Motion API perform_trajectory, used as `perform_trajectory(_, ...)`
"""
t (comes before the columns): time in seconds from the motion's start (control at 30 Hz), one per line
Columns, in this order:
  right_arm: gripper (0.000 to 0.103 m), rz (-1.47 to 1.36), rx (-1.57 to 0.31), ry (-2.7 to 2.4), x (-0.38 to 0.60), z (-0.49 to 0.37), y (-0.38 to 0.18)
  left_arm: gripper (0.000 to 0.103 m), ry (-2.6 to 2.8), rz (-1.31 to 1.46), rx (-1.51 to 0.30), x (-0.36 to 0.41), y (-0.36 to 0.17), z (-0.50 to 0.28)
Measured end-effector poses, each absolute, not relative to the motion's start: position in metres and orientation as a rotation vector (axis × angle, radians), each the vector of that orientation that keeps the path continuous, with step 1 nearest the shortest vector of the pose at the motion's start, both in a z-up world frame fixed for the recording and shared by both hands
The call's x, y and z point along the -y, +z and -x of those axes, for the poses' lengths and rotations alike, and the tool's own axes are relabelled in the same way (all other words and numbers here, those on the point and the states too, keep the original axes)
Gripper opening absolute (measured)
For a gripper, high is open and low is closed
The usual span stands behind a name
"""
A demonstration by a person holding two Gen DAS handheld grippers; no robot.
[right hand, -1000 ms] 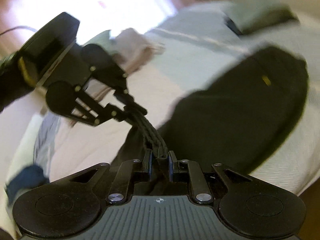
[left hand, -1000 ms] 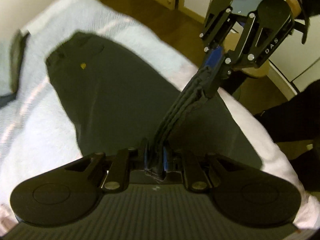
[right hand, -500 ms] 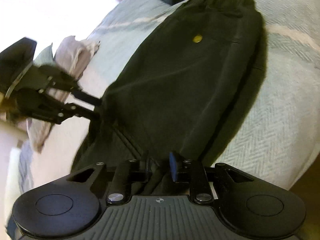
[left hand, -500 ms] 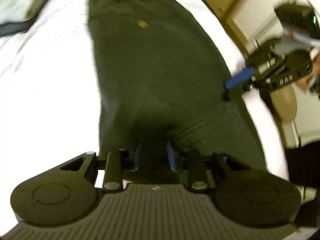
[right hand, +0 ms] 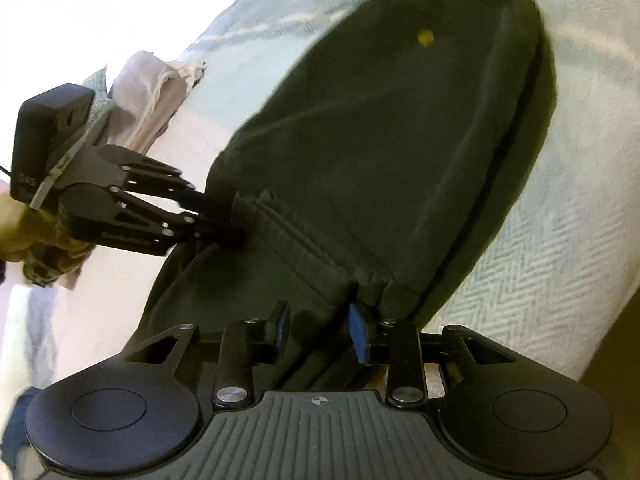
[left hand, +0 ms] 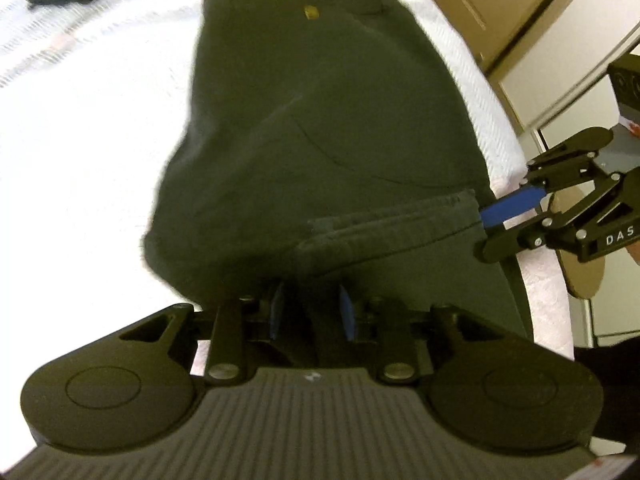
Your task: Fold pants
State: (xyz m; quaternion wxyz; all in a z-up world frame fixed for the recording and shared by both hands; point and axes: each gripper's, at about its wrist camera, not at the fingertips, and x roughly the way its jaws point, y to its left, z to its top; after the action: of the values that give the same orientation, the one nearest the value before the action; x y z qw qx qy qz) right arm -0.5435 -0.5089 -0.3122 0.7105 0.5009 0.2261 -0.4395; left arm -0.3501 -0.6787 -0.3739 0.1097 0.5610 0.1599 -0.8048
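Dark pants (left hand: 320,120) are laid flat on a pale herringbone-weave bedspread (left hand: 100,120), folded over so that the ribbed cuff band (left hand: 392,220) lies across the lower part of the garment. A small yellow tag (left hand: 310,12) is seen on the cloth near the waistband at the far end; the same tag (right hand: 425,37) is picked out in the right wrist view. The left gripper (left hand: 310,312) is held low over the near edge of the pants, its blue-padded jaws parted with dark cloth between them; whether the pads press on the fabric cannot be told from the blur. The right gripper (right hand: 320,324) is positioned at the corner of the cuff band (right hand: 304,236), its jaws spread and opening, cloth between them but not pinched. From the left wrist view the right gripper (left hand: 490,228) is seen at the band's end, one blue pad exposed. From the right wrist view the left gripper (right hand: 224,216) is seen at the band's opposite end, a hand (right hand: 28,236) behind it. Beige drawstring cloth (right hand: 152,96) is noted further along the bed, and a wooden door (left hand: 492,4) beyond the mattress edge.
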Motion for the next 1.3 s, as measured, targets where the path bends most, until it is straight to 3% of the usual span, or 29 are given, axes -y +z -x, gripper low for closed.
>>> perform_trajectory(0.13,0.041,-0.996,-0.546,-1.001,0.468,0.519,-0.281,0.024,-2.414,-1.575,-0.359,0.658,-0.34,0.301)
perform_trajectory(0.3,0.045,-0.813,-0.64,-0.911,0.386,0.446,-0.262,0.024,-2.521,-1.575,-0.114,0.587,-0.322,0.233)
perform_trajectory(0.37,0.046,-0.712,-0.709,-0.872,0.354,0.412,-0.266,0.024,-2.587,-1.602,0.073,0.552,-0.325,0.206)
perform_trajectory(0.47,0.051,-0.545,-0.807,-0.851,0.317,0.364,-0.281,0.034,-2.676,-1.603,0.385,0.501,-0.341,0.176)
perform_trajectory(0.57,0.065,-0.309,-0.953,-0.865,0.29,0.333,-0.308,0.045,-2.706,-1.598,0.724,0.464,-0.367,0.157)
perform_trajectory(0.7,0.066,0.08,-1.196,-0.866,0.267,0.302,-0.35,0.051,-2.588,-1.539,1.236,0.433,-0.417,0.143)
perform_trajectory(0.8,0.066,0.188,-1.247,-0.874,0.266,0.298,-0.364,0.052,-2.481,-1.458,1.435,0.428,-0.441,0.138)
perform_trajectory(0.87,0.05,0.201,-1.258,-0.884,0.267,0.303,-0.366,0.052,-2.427,-1.443,1.48,0.428,-0.446,0.141)
perform_trajectory(0.93,0.041,0.139,-1.241,-0.88,0.274,0.308,-0.359,0.05,-2.406,-1.463,1.505,0.427,-0.448,0.144)
perform_trajectory(1.0,0.029,0.113,-1.219,-0.877,0.275,0.314,-0.344,0.031,-2.409,-1.507,1.489,0.428,-0.438,0.146)
perform_trajectory(1.03,0.025,0.095,-1.202,-0.88,0.277,0.316,-0.334,0.027,-2.418,-1.539,1.459,0.428,-0.431,0.148)
perform_trajectory(1.1,0.023,0.061,-1.175,-0.891,0.281,0.322,-0.307,0.02,-2.438,-1.561,1.38,0.428,-0.409,0.156)
perform_trajectory(1.3,0.023,-0.079,-1.058,-0.894,0.306,0.358,-0.214,0.019,-2.551,-1.624,1.001,0.454,-0.303,0.199)
